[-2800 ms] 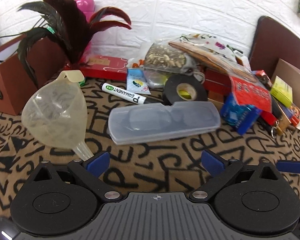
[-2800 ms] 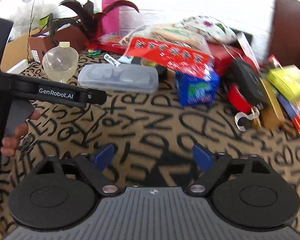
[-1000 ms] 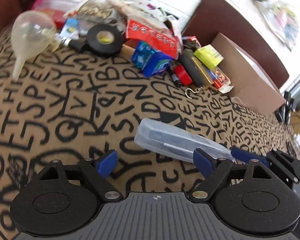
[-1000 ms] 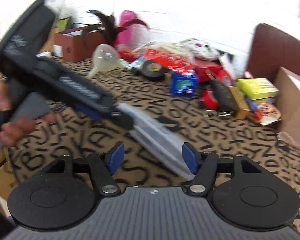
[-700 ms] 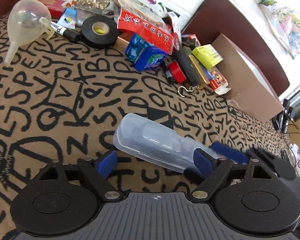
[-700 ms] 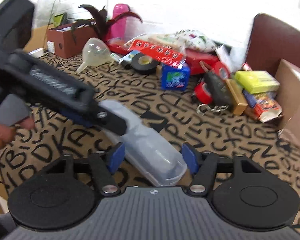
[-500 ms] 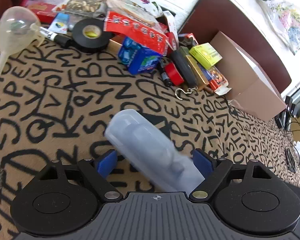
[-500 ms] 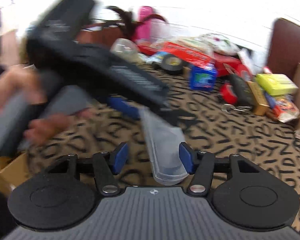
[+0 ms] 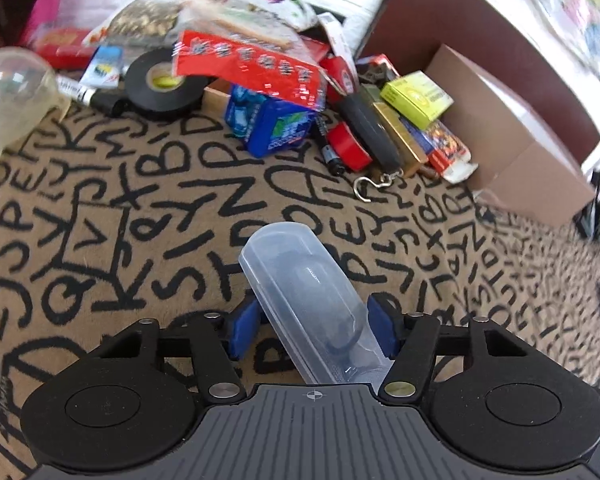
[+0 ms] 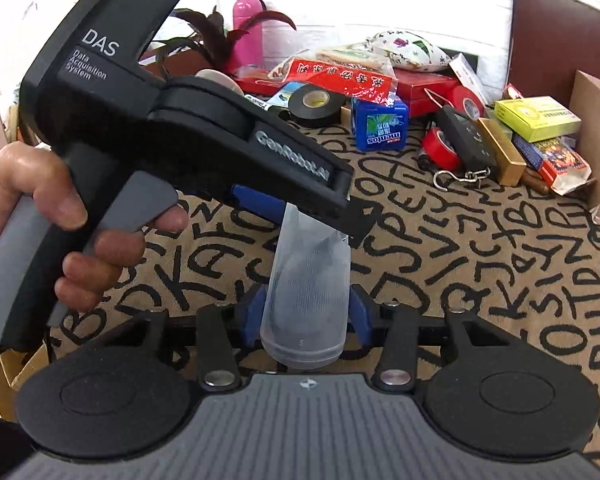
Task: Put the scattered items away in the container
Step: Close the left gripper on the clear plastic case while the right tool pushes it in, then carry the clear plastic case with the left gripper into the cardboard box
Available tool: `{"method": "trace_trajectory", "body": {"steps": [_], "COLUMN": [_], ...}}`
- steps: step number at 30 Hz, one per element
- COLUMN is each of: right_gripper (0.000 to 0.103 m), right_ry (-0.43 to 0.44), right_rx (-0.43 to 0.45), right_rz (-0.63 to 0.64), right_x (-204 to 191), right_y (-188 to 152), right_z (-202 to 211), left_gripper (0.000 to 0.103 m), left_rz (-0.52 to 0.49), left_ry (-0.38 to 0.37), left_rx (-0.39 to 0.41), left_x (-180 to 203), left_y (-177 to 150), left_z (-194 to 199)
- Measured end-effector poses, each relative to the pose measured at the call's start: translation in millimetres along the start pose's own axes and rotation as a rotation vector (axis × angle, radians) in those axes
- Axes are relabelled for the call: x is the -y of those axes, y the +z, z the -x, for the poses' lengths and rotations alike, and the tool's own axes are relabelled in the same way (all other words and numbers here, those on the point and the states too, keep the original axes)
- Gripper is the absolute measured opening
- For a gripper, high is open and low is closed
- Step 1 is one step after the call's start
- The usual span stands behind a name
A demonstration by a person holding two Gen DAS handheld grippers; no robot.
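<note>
Both grippers' jaws are closing on the clear plastic case (image 9: 304, 300), which is being held above the letter-patterned cloth (image 9: 100, 220). One end is being pinched between the left gripper (image 9: 314, 326) pads, the other between the right gripper (image 10: 306, 314) pads. A hand (image 10: 40, 208) is seen wrapped around the left gripper's handle.
</note>
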State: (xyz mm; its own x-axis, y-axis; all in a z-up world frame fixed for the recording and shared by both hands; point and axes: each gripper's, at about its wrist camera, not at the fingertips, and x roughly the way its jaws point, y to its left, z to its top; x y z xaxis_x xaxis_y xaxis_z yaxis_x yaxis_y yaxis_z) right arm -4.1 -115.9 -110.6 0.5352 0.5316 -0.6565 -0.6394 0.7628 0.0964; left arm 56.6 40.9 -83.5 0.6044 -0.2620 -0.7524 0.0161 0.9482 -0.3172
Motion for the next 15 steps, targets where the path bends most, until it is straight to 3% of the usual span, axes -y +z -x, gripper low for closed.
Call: {"method": "trace_trajectory", "body": {"steps": [2,4,5,10,13,15], "right_gripper": [0.051,0.051,0.052,0.052,0.052,0.053], "right_ry": [-0.001,-0.013,-0.021,-0.022,-0.031,-0.036], "right_rx": [-0.009,-0.024,-0.031,-0.034,-0.03,-0.024], "right_rz": [-0.016,-0.028,-0.039,-0.074,-0.091,-0.096], "right_x": [1.7,1.5,1.5,2.0,3.5,3.5], "right_y": [0.7,1.6,1.7,0.1,3.2,4.1], "right_z": [-2.2,-7.3,-10.2,-15.3,-18.5,-22.2], "left_gripper": [0.076,0.072,0.064,0.064,0.072,0.067], "left_rz": [-0.038,-0.071,-0.093,-0.102,-0.125,-0.158], "left_ry": [0.005,0.021,0.028,0.013,0.017,0.024], "left_rx": [-0.013,-0.013,-0.013,-0.018,-0.014,-0.009], "left_x": [6.4,12.1,14.6,12.8,15.5,18.5], "left_y": [0.3,0.7,0.7,0.8,-0.2,-1.2], "left_z": [-4.1,-7.5,-8.7,-8.3,-10.8,-12.4]}}
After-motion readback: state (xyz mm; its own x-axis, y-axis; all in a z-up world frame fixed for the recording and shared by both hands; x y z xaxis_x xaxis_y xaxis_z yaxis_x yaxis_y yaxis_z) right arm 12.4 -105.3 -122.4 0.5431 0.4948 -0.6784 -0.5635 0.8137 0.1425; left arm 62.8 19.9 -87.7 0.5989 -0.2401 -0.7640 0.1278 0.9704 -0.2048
